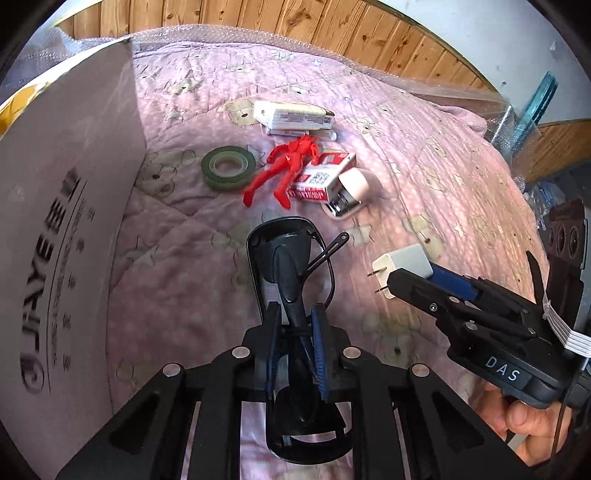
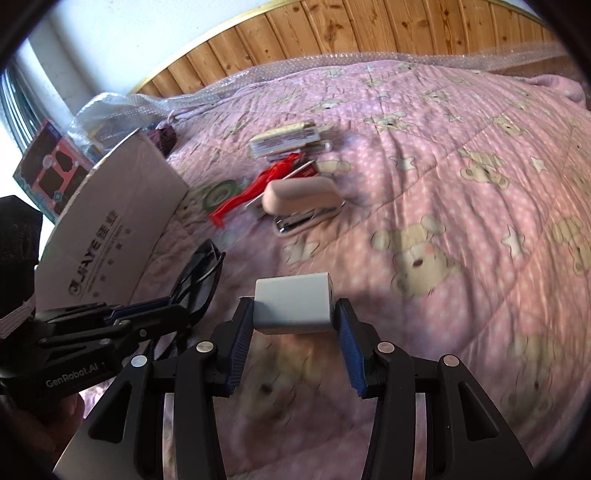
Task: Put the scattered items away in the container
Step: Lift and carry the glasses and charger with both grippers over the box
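The left gripper (image 1: 295, 328) is clamped on a pair of black-framed folded sunglasses (image 1: 286, 266), its blue ribbed pads pressed against the frame from both sides, the glasses lifted above the pink quilted bedcover with bear prints (image 1: 424, 155). To its right, the right gripper (image 2: 293, 321) pinches a white square plug-in charger (image 2: 293, 306) between its blue pads; in the left wrist view the charger's two metal prongs point left, and the gripper body reads "DAS", with a person's fingers (image 1: 524, 417) wrapped on the handle below. In the right wrist view the left gripper's side carries the words "GenRobot.AI". Just left of the left gripper stands the tall white cardboard box (image 1: 70, 229), its wall printed with "JIAYE" and blurred characters. Ahead of both grippers, lying on the bedcover, are a pale pink stapler with a metal base (image 2: 301, 199), a red-and-white small carton with a QR code (image 1: 321, 177) touching it, a red plastic toy figure (image 1: 284, 170) partly over that carton, and left of it a dark green roll of tape (image 1: 228, 167). Farther on sits a flat white packet with small unreadable print (image 1: 291, 115), and beyond it a wooden plank headboard (image 1: 258, 14)
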Demonstrator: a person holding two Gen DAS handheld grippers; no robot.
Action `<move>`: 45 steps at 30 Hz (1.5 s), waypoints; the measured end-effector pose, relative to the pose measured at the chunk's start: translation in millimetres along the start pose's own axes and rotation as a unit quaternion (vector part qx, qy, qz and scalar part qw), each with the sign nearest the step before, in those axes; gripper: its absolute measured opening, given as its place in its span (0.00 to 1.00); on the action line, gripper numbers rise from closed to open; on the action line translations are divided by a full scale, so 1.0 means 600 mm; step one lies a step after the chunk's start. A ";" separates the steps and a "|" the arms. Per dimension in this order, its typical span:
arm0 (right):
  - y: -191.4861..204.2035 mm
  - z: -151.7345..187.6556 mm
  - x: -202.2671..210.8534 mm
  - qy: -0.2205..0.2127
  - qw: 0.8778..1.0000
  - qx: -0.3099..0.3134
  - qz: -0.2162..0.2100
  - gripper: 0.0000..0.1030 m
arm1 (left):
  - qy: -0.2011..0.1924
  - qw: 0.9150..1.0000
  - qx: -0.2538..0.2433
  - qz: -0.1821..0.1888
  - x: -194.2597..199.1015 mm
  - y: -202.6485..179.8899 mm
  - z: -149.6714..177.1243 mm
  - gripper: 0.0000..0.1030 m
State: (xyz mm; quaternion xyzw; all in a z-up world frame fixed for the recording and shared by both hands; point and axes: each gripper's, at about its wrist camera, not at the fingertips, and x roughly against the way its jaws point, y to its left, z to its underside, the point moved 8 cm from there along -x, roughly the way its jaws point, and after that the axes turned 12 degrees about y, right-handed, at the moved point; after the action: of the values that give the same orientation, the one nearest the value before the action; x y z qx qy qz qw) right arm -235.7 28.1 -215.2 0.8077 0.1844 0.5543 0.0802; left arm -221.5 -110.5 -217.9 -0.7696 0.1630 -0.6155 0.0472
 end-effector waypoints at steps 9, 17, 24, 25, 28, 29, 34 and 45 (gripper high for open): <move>0.034 0.040 0.015 0.004 1.000 0.003 -0.011 0.46 | -0.010 1.000 0.003 0.008 0.033 0.000 0.041 0.14; 0.064 0.061 0.039 0.000 1.000 0.014 -0.017 0.46 | -0.026 1.000 -0.005 0.013 0.059 -0.012 0.054 0.14; 0.088 0.074 0.067 -0.008 1.000 0.025 -0.013 0.46 | -0.049 0.999 -0.009 0.023 0.098 -0.022 0.067 0.14; 0.092 0.076 0.071 -0.009 1.000 0.027 -0.012 0.46 | -0.053 0.998 -0.010 0.024 0.105 -0.023 0.069 0.14; 0.105 0.082 0.085 -0.012 0.999 0.033 -0.010 0.46 | -0.064 0.997 -0.012 0.031 0.125 -0.027 0.077 0.14; 0.109 0.084 0.090 -0.014 0.999 0.036 -0.009 0.46 | -0.068 0.997 -0.013 0.033 0.132 -0.028 0.079 0.14; 0.135 0.094 0.112 -0.019 0.999 0.049 -0.005 0.46 | -0.089 0.995 -0.012 0.046 0.167 -0.027 0.091 0.14; 0.192 0.108 0.151 -0.034 0.996 0.080 -0.002 0.46 | -0.132 0.989 -0.008 0.069 0.239 -0.019 0.115 0.14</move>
State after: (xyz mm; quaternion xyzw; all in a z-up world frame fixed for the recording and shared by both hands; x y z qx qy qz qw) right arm -122.7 -37.8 -122.2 0.8296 0.2265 0.5099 0.0227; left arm -125.9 -152.7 -97.4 -0.8316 0.2135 -0.5020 0.1044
